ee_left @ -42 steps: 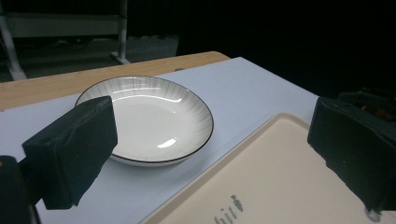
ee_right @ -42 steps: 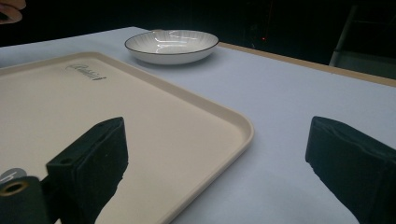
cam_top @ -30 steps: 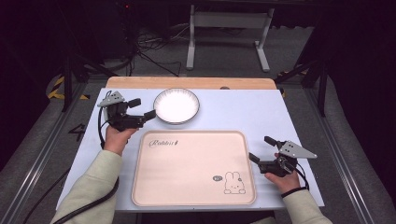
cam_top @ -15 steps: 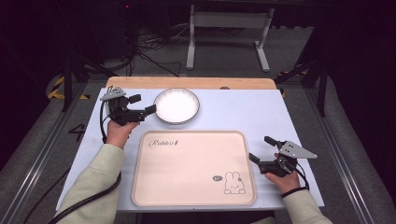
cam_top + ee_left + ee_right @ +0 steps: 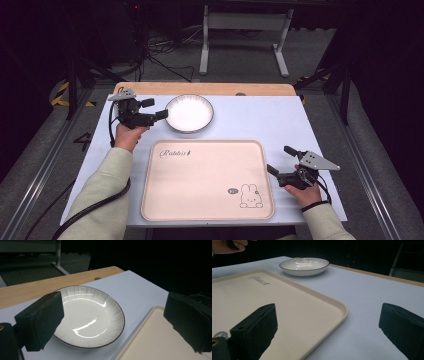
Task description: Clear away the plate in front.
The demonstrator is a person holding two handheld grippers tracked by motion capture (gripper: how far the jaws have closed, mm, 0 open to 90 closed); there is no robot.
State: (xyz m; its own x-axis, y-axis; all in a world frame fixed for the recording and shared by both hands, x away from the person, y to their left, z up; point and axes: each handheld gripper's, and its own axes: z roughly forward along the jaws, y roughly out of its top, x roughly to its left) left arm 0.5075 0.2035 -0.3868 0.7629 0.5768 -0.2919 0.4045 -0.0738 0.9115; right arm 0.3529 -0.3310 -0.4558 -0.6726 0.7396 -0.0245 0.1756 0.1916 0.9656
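High view: left gripper (image 5: 156,109) at the left rim of the shallow round white ceramic plate with the thin dark edge (image 5: 189,113), jaws spread apart, gripping nothing, tips just short of the rim. Right gripper (image 5: 281,160) at the right edge of the flat cream plastic tray with the rabbit print (image 5: 205,180), jaws likewise parted and empty, one tip over the tray's edge, the other off it above the pale blue table cover (image 5: 260,120).

Left gripper view: plate (image 5: 87,315) ahead of and between the two black jaws, nearer the left one, whose pad overlaps the near rim; tray corner (image 5: 160,340) beside the right jaw.

Right gripper view: tray (image 5: 274,302) under and beyond the left jaw, table cover (image 5: 367,300) between the jaws, plate (image 5: 304,265) far ahead, well apart.
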